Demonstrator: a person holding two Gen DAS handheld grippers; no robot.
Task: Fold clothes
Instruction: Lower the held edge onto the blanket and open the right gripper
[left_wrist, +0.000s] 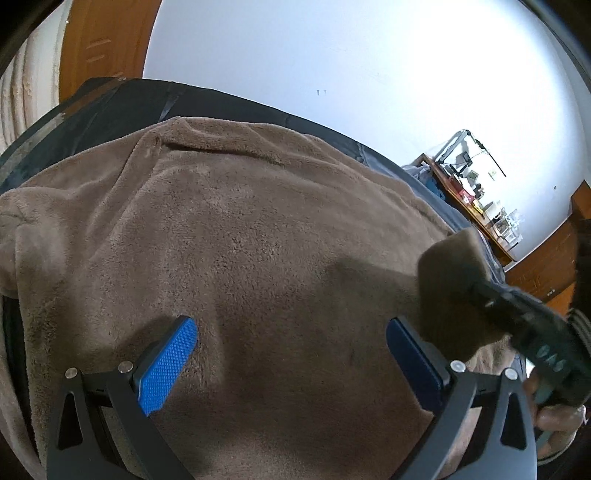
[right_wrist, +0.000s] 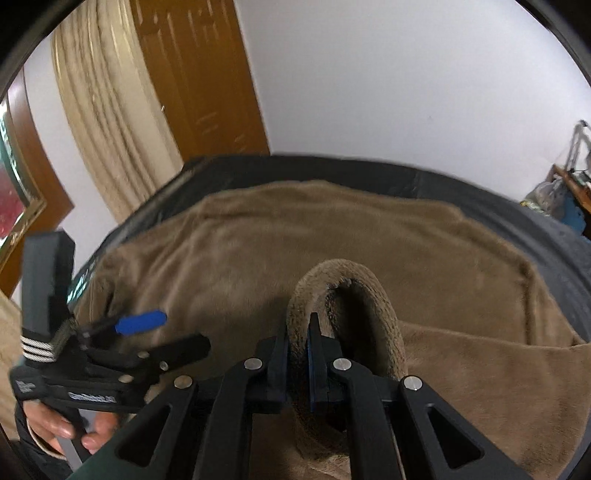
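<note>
Right now a soft brown fleece garment (left_wrist: 240, 229) lies spread over a dark-covered bed (left_wrist: 110, 110), reaching almost to the bed's far edge, with a plain white wall (left_wrist: 332, 55) behind it. The right gripper (right_wrist: 297, 354) has its jaws pinched tight on a thick rolled edge of the fleece (right_wrist: 343, 280), which arches up out of the grip in a loop and drops back onto the spread cloth. That edge is carried over the garment's middle, so the step in hand looks like bringing one side across to make a fold.

The left gripper (left_wrist: 291, 362) hangs just above the fleece with its blue-padded jaws wide apart and nothing between them; the person's hand (right_wrist: 70, 428) wraps its handle at the lower left of the right wrist view.

To do this well, I'd say the right side should keep the pinch firm until the carried edge lines up with the opposite edge, then lay it down flat rather than drop it, since plush cloth bunches easily. The open left claw could press down along the intended crease to stop the lower layer dragging. Pulling too quickly risks skewing the whole garment on the bed.
</note>
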